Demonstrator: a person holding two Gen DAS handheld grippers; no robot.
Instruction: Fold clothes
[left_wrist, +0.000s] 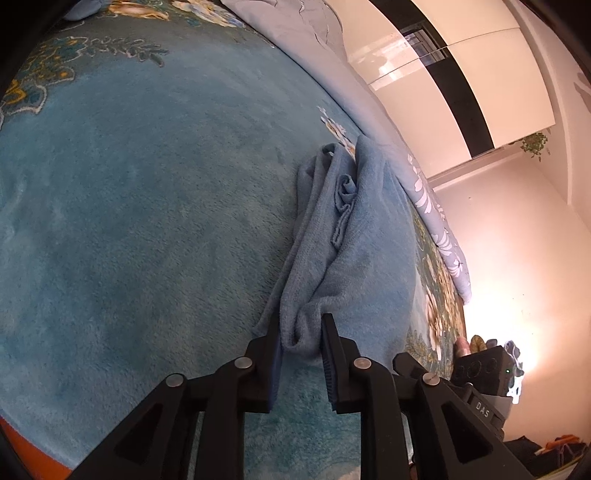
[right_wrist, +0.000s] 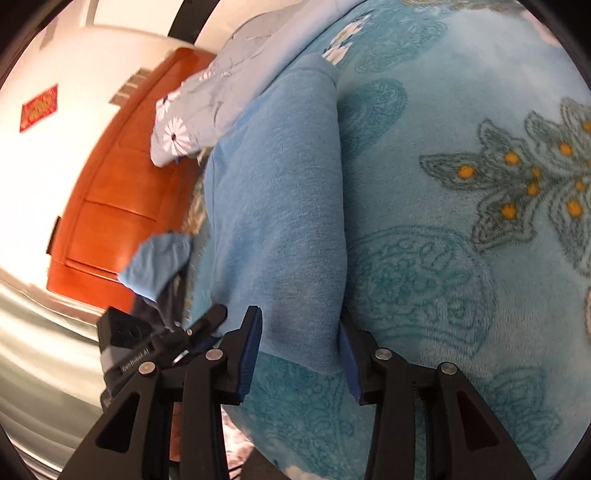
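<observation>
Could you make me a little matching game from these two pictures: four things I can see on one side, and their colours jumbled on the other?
Things:
1. towel
2. blanket
3. door
4. quilt

Colours:
A. orange-brown wood
B. pale grey-blue with white flowers
C. plain light blue
D. teal with a leaf and flower pattern

Pairs: 1-C, 2-D, 3-A, 4-B
</observation>
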